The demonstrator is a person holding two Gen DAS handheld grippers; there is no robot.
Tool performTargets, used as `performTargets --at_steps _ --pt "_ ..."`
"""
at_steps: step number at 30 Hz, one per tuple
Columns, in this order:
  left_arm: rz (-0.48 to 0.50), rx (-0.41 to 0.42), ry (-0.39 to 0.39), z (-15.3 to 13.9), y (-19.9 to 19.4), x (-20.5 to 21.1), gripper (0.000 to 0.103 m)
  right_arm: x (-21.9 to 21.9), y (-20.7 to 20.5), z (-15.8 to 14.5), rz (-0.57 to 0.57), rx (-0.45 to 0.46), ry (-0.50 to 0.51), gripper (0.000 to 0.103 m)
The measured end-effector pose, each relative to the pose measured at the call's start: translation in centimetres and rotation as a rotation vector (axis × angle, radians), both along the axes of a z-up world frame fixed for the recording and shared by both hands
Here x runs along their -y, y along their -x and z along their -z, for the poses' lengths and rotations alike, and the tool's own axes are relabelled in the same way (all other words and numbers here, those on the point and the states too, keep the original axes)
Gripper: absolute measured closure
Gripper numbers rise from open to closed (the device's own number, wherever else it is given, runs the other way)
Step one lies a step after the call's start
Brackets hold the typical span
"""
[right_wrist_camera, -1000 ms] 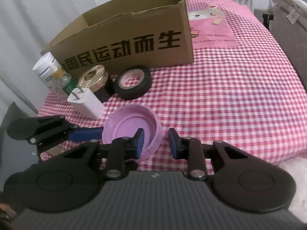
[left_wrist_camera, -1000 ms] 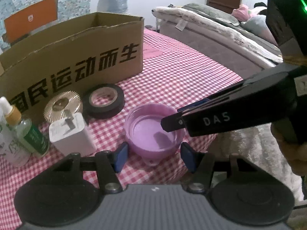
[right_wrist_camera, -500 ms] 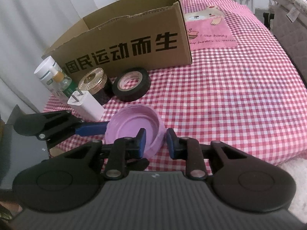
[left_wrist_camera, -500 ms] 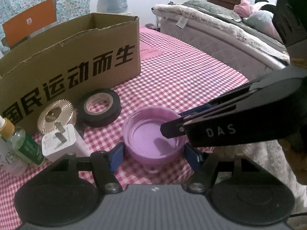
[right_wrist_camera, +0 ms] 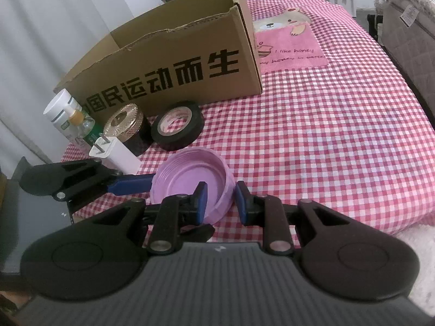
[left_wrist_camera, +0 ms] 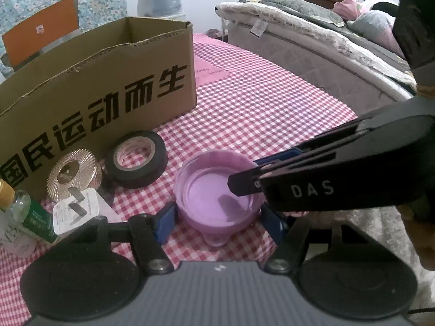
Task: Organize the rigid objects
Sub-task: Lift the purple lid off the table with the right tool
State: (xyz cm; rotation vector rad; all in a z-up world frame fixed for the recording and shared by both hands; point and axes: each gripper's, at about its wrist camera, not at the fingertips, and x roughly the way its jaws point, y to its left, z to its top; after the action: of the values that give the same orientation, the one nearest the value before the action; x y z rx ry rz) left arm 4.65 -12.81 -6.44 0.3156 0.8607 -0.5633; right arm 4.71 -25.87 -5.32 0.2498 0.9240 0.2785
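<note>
A purple lid [left_wrist_camera: 214,190], hollow side up, sits at the near edge of the red checked table [left_wrist_camera: 258,108]. My right gripper [right_wrist_camera: 221,203] is shut on the lid's [right_wrist_camera: 190,174] right wall, one pad inside and one outside. In the left wrist view it reaches in from the right, its fingers [left_wrist_camera: 244,184] over the rim. My left gripper [left_wrist_camera: 218,224] is open. Its blue pads stand either side of the lid with a small gap on each side. One left finger [right_wrist_camera: 130,187] shows beside the lid in the right wrist view.
An open cardboard box [right_wrist_camera: 174,62] stands behind. In front of it are a black tape roll [right_wrist_camera: 178,125], a gold-topped jar [right_wrist_camera: 125,125], a white charger plug [right_wrist_camera: 114,153], a dropper bottle [left_wrist_camera: 27,212] and a white bottle [right_wrist_camera: 58,111]. A bed [left_wrist_camera: 326,43] lies at the right.
My left gripper's pads have spread off the lid's sides. My right gripper's jaws have narrowed onto the lid's wall. Both hands have hardly shifted.
</note>
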Motion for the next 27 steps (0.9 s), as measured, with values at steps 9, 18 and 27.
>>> performTargets --at_steps 9,18,27 --pt "-0.005 -0.005 0.0 0.01 -0.19 0.05 0.033 0.13 -0.02 0.06 0.013 -0.008 -0.02 0.082" --pt "-0.025 -0.004 0.003 0.04 -0.44 0.15 0.034 0.15 -0.39 -0.07 0.007 -0.011 -0.023 0.081" --pt "-0.015 -0.012 -0.001 -0.05 -0.53 0.03 0.033 0.39 -0.67 0.19 0.0 -0.016 -0.036 0.082"
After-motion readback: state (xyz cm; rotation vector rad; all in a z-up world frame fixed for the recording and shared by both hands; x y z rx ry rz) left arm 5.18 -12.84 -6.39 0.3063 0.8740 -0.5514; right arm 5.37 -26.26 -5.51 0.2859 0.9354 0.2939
